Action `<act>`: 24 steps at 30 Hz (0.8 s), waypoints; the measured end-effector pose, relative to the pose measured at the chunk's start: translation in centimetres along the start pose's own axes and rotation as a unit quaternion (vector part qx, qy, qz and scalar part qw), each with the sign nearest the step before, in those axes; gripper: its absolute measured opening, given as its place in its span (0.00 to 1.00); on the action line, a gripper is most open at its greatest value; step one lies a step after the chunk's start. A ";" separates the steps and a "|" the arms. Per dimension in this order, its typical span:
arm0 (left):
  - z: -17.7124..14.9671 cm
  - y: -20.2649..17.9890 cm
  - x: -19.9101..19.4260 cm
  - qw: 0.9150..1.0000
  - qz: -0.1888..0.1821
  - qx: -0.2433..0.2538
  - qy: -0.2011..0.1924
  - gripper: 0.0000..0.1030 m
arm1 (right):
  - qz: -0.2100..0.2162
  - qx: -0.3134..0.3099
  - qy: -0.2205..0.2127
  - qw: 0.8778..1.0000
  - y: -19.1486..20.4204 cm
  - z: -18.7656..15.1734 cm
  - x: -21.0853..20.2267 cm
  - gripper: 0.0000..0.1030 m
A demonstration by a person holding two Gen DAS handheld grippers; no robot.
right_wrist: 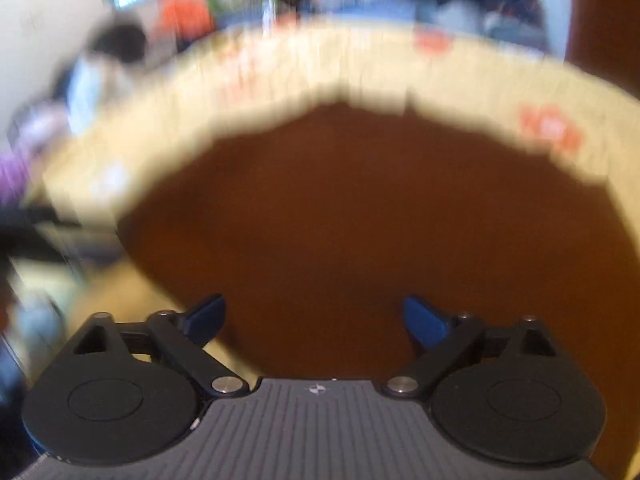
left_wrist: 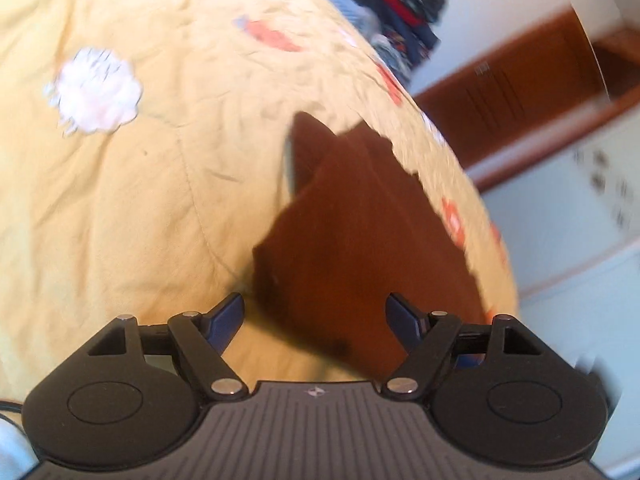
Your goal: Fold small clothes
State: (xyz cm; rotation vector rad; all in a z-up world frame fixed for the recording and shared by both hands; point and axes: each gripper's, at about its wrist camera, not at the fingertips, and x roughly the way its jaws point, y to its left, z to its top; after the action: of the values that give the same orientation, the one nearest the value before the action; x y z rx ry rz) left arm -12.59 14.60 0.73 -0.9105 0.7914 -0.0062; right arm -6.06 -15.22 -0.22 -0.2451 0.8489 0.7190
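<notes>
We start at the left gripper (left_wrist: 316,316), and its blue-tipped fingers (left_wrist: 226,314) stand wide apart with nothing pinched between them. Just beyond those tips lies the brown garment (left_wrist: 352,232), a small folded piece of cloth, its near corner reaching in between the spread fingers without either pad pressing on it. It rests on the yellow bedspread (left_wrist: 140,200), towards the right edge of the bed, with one pointed flap (left_wrist: 308,148) standing up at its far end. Further out we see a white flower print (left_wrist: 96,90) on the spread to the left, and orange prints (left_wrist: 272,38) running along the far right edge. Past that edge, a heap of dark clothes (left_wrist: 404,4) sits at the far end, and a wooden panel (left_wrist: 520,88) shows on the right.

Over to the right gripper (right_wrist: 314,320): jaws flung wide as well, both blue fingertips (right_wrist: 424,322) clear, holding nothing. The picture is badly smeared here. Right ahead and beneath the tips the same brown garment (right_wrist: 360,220) fills the middle of the view, spreading to the right. Around its far side curves the yellow bedspread (right_wrist: 320,72) with its orange marks. Beyond the bed we make out only blurred coloured shapes, too soft to name.
</notes>
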 end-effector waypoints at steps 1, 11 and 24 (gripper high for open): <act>0.2 0.3 0.3 1.000 -0.011 -0.020 0.001 0.76 | -0.005 -0.031 0.000 1.000 0.8 -0.5 0.0 1.00; 0.8 -0.6 3.2 0.999 -0.001 -0.045 -0.020 0.19 | 0.075 0.094 -0.032 0.992 -1.7 6.1 -2.0 0.99; -6.9 -11.7 2.5 0.880 0.131 0.440 -0.123 0.16 | 0.156 0.049 0.134 0.977 3.7 17.4 8.0 0.94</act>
State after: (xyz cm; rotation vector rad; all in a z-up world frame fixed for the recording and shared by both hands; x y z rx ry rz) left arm -11.39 1.52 5.03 0.0697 0.5693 -0.0113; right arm 5.48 -0.43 5.34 -0.1212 1.1943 0.9469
